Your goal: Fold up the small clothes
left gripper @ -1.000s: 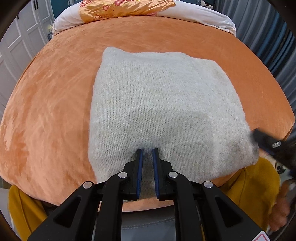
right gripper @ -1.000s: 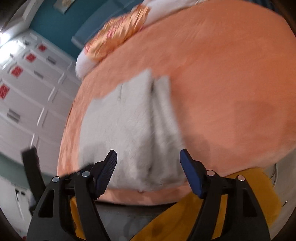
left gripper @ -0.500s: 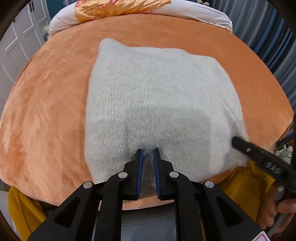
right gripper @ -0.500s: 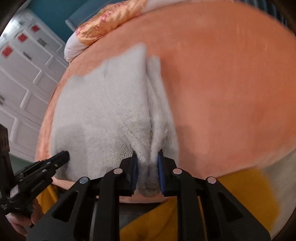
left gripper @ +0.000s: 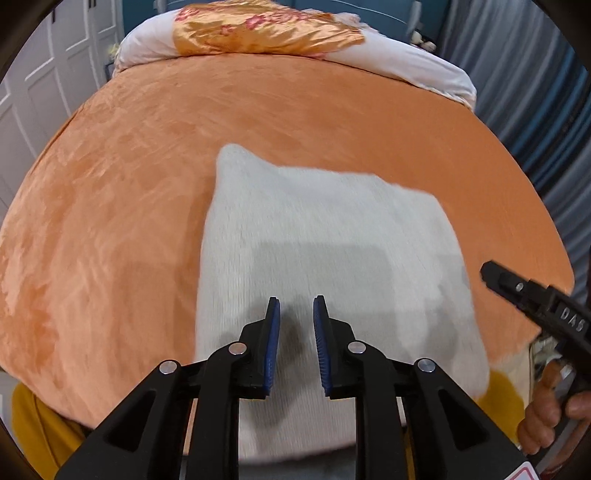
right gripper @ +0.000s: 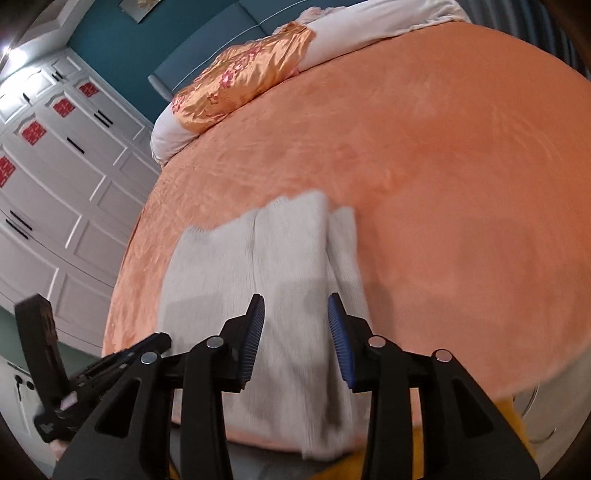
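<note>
A pale grey knitted sweater point(left gripper: 332, 229) lies folded into a rough square on the orange bed cover point(left gripper: 129, 221), its near edge at the bed's front rim. My left gripper point(left gripper: 296, 306) hovers over that near edge. Its jaws are opening and the pads do not press on the knit. My right gripper point(right gripper: 295, 301) hangs above the sweater point(right gripper: 258, 266) near its right-hand fold, jaws also opening, nothing pinched. The right gripper's finger point(left gripper: 517, 290) shows beside the sweater's right corner, and the left gripper's finger point(right gripper: 147, 345) shows at its left corner.
An orange floral pillow point(left gripper: 266, 33) on white bedding lies at the far end of the bed. White wardrobe doors point(right gripper: 55, 184) stand to the left and a grey-blue curtain point(left gripper: 535, 92) to the right. A person's hand point(left gripper: 546, 417) holds the right gripper.
Half a second ago both grippers were shut on the sweater's near edge. Both have let go, opened a little and drawn up and back, so the sweater looks smaller.
</note>
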Available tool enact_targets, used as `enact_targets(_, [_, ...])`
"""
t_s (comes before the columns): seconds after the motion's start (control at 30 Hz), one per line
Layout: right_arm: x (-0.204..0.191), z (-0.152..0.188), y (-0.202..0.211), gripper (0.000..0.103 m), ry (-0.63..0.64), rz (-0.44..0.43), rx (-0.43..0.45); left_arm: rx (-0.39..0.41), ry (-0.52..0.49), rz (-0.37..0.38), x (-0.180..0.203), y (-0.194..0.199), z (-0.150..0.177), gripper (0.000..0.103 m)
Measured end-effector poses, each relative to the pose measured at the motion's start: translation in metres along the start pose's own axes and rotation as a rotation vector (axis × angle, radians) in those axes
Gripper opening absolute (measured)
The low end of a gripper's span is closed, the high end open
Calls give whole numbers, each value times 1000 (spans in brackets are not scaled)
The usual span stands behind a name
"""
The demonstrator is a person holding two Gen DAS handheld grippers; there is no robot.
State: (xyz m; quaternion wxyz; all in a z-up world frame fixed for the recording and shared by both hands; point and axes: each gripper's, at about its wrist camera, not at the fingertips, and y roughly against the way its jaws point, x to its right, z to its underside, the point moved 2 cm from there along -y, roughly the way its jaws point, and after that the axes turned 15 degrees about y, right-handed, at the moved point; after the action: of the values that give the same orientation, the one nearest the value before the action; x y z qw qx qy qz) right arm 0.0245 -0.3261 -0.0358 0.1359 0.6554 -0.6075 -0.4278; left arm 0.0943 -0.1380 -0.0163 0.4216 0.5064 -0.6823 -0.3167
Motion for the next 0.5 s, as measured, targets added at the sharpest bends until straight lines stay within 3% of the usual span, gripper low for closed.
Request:
enact_targets(0.1, [6,-5,-32,29,-22,4,-52,-30,30,-26,-4,-24,-9,18])
enact_targets(0.13, [3,-8,-38,8,-6,9,-68,-28,34,-35,-6,-27,-9,18])
enact_targets(0.3, [-34,-30,3,8,118,-94,131,-3,25,-45,-9,-27,-4,19])
enact_targets(0.37, [-14,-26,-23,8,78,-35,54,0,29,-49,-9,-31,-2,19])
enact_targets(0.43, [13,-13,-56,9,9,18,-101,-3,31,-40,-9,-33,-3,20])
enact_targets(0.5, [25,-4,-41,13,-70,-71,-31,5,8,-52,-6,-33,-1,20])
